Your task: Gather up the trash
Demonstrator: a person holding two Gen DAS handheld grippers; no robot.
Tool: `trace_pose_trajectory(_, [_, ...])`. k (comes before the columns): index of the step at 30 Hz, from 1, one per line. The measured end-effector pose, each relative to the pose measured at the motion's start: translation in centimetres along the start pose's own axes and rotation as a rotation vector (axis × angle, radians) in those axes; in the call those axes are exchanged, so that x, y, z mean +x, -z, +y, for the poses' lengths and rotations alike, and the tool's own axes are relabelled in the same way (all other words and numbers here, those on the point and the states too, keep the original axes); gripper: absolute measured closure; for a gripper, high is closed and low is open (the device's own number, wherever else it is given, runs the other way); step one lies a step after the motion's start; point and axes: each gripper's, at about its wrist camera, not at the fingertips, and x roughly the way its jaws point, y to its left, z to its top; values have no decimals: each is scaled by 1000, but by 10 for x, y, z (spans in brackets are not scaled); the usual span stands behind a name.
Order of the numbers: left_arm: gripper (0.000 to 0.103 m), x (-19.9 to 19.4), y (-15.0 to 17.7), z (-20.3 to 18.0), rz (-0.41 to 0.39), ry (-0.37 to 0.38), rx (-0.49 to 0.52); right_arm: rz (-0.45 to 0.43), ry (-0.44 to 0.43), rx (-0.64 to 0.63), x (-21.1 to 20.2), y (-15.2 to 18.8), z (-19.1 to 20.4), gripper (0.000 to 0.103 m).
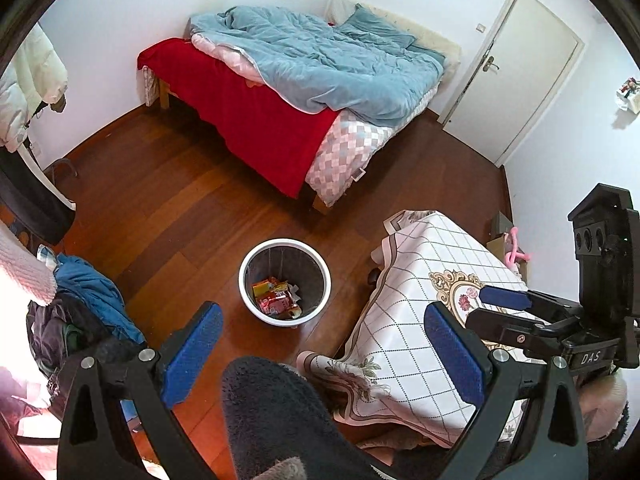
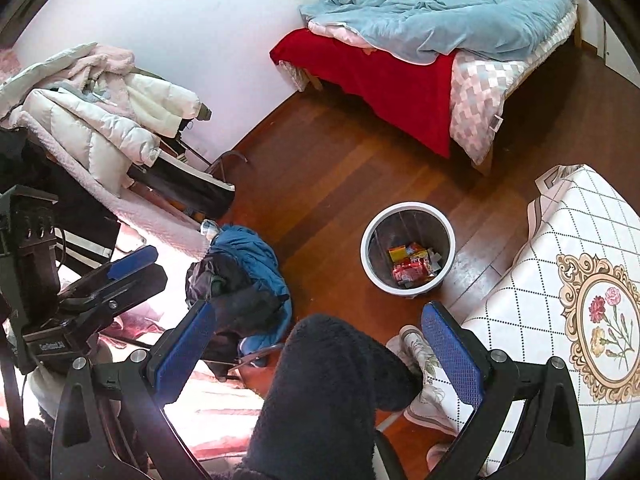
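One bin (image 1: 285, 282) ahead of the claws, several wrappers (image 1: 276, 300) inside, one bed (image 1: 296, 92), one table (image 1: 432, 320), one door (image 1: 516, 72), two grippers (image 1: 324, 354).

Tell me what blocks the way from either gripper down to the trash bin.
Nothing visible. The bin stands on open floor, and both the left gripper and right gripper are empty above it.

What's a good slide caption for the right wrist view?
Open right gripper held above a wooden floor, facing a white-rimmed trash bin with snack wrappers inside.
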Motion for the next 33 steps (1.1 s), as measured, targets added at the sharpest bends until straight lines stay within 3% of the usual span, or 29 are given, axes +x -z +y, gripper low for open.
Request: trace_pose_trajectory(33, [0, 11, 3, 2, 8, -4, -25, 21, 45, 0, 11, -15, 3, 0])
